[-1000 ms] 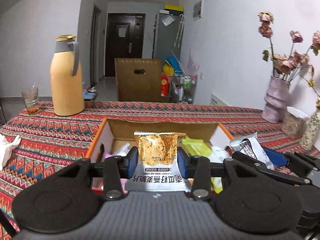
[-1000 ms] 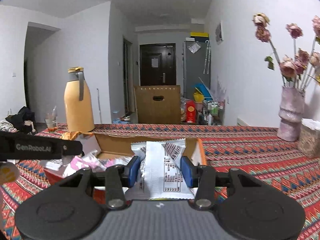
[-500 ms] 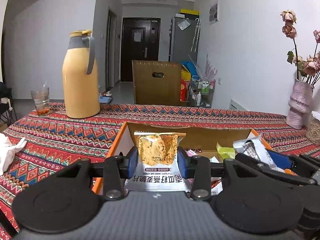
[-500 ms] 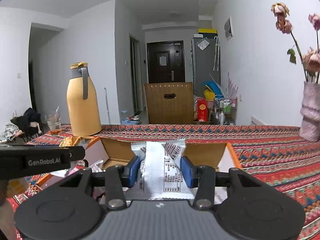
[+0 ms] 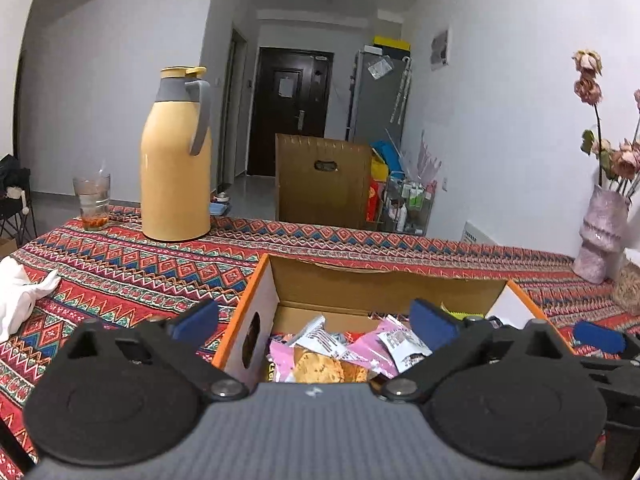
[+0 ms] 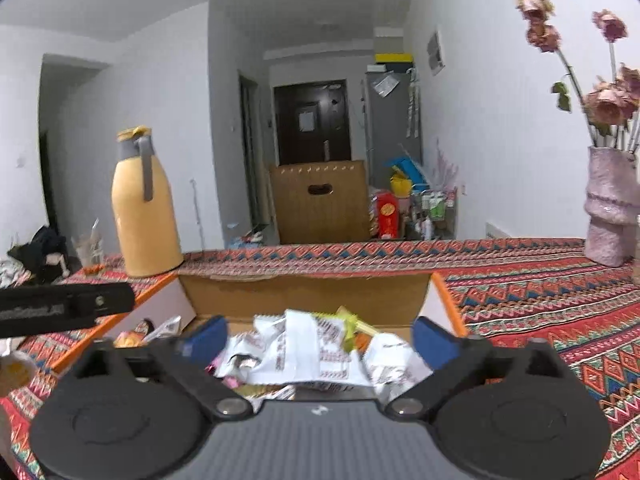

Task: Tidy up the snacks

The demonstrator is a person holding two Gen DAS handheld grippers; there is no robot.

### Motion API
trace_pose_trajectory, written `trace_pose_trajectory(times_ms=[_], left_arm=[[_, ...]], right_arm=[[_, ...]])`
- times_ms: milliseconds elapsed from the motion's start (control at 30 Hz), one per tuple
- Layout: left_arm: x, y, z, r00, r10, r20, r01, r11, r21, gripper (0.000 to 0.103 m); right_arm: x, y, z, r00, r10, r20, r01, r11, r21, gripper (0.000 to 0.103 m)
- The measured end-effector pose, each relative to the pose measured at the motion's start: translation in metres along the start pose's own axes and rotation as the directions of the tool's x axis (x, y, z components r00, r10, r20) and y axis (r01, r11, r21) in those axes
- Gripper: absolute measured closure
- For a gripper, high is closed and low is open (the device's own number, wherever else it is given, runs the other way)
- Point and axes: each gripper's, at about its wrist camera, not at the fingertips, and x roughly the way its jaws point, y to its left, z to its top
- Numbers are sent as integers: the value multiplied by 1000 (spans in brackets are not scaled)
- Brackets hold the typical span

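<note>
Now both grippers, left gripper point(image 5: 314, 320) and right gripper point(image 6: 320, 334), wide, empty; snack packets point(image 6: 298, 350) jumbled every way in box point(image 5: 384, 286).

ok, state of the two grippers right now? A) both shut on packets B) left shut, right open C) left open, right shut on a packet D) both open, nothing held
D: left gripper and right gripper both have fingers spread wide over the cardboard box, with the snack packets lying loose inside.
</note>
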Motion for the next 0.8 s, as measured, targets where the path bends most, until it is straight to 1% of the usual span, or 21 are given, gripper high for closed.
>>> trace_pose_trajectory(times_ms=[167, 267, 333, 567, 800], left_arm=[[-2, 2, 3, 1000, -17, -1, 17, 1000, -18, 0], [-7, 1, 6, 1000, -30, 7, 30, 1000, -10, 0], [-13, 0, 7, 1000, -20, 13, 20, 1000, -7, 0], [-41, 7, 10, 999, -12, 32, 11, 1000, 9, 0], [-83, 20, 0, 999, -39, 22, 38, 999, 21, 0]], right_arm=[[5, -6, 0, 1000, -12, -18, 12, 1000, 18, 0], [3, -5, 3, 1000, -18, -9, 19, 1000, 17, 0], [-1, -5, 7, 1000, -26, 0, 26, 1000, 19, 0], [-33, -5, 14, 999, -34, 29, 34, 999, 7, 0], [-76, -5, 7, 999, -26, 24, 26, 1000, -16, 0]])
